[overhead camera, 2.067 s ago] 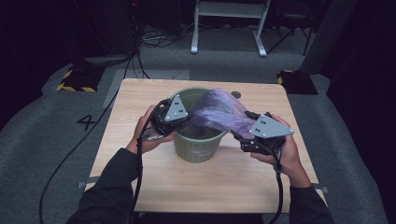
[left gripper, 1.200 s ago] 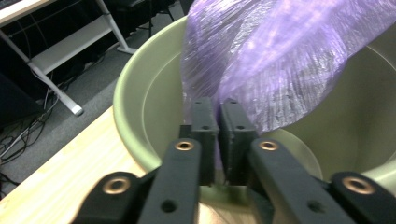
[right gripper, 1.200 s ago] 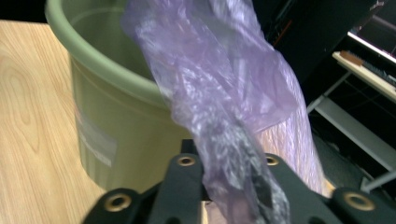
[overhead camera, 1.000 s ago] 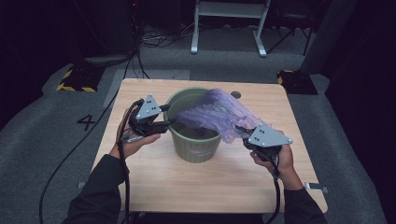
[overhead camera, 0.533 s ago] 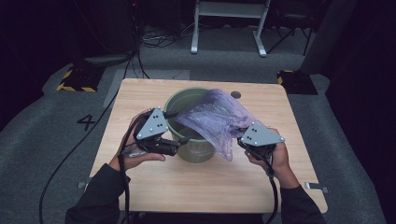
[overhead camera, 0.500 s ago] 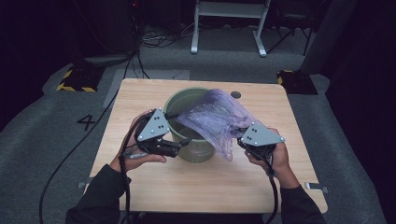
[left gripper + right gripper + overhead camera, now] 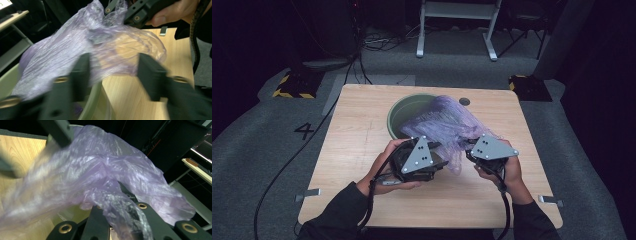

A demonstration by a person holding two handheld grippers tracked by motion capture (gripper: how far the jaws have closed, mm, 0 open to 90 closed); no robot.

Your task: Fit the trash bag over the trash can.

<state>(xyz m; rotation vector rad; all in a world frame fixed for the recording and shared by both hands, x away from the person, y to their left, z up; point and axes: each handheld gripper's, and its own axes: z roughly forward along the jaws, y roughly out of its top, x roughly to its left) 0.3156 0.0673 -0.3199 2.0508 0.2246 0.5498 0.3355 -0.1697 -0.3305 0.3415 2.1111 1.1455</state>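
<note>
From above I see the purple plastic bag [image 7: 447, 122] draped over the near right rim of the green bucket [image 7: 404, 112], which stands near the middle of the wooden table [image 7: 352, 145]. The bag spills out of the bucket toward me and to the right, stretched between my two tools.

My right hand-held gripper [image 7: 472, 150] sits just off the bucket's right side, jaws pinched together on a bunched corner of the bag; in the right gripper view that twisted plastic [image 7: 120, 212] runs down between the two black jaws and is clamped there.

My left hand-held gripper [image 7: 437, 152] is at the bucket's near edge, just beside the right one. Its jaws have just been closing. In the left gripper view they stand partly apart, blurred, with the loose bag [image 7: 112, 55] bulging between them, and I cannot tell whether the pads press the plastic yet. The bucket's rim [image 7: 93, 100] shows low in that view, under the left jaw, with the table beyond
</note>
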